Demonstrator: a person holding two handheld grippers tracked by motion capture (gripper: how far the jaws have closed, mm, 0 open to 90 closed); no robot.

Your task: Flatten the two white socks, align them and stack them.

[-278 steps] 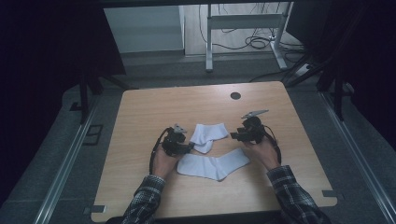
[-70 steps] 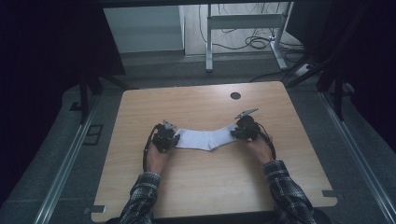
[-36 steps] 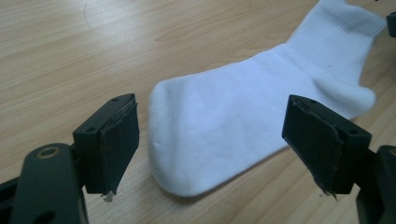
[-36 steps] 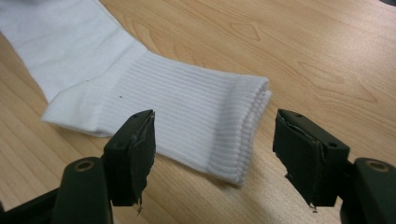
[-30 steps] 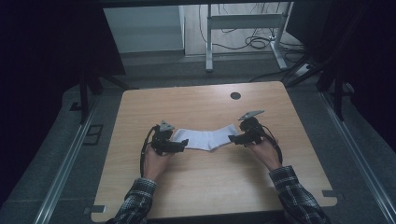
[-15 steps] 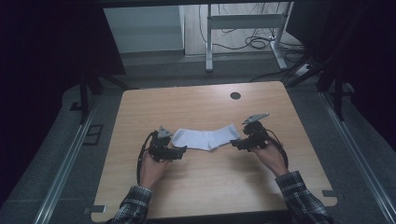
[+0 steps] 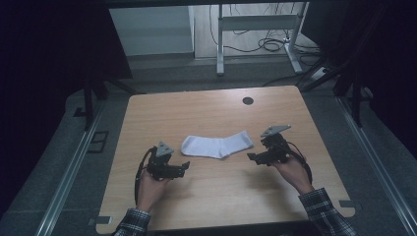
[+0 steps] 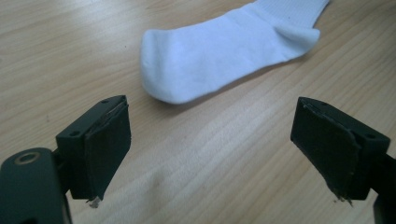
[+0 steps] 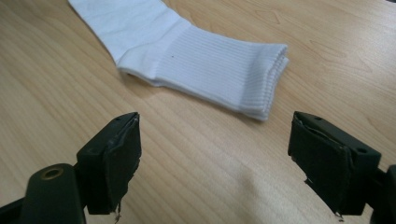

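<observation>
White socks (image 7: 217,146) are laid flat mid-table (image 7: 206,110), stacked as a pair. The left gripper (image 7: 184,167) is held wide open near the toe, gripping nothing. The right gripper (image 7: 252,157), its jaws just opened wider, is held empty near the cuff.

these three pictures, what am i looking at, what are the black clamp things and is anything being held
A person sits at a wooden table holding a hand tool with tongs in each hand. The high view looks down from above: left tongs, right tongs. The other two pictures come from small cameras riding on the tools, looking out between their own black jaws. White socks, stacked flat, lie between the tools: the left gripper view shows the toe end, the right gripper view the ribbed cuffs. Both tongs stand open with bare wood between their jaws; nothing is held.
</observation>
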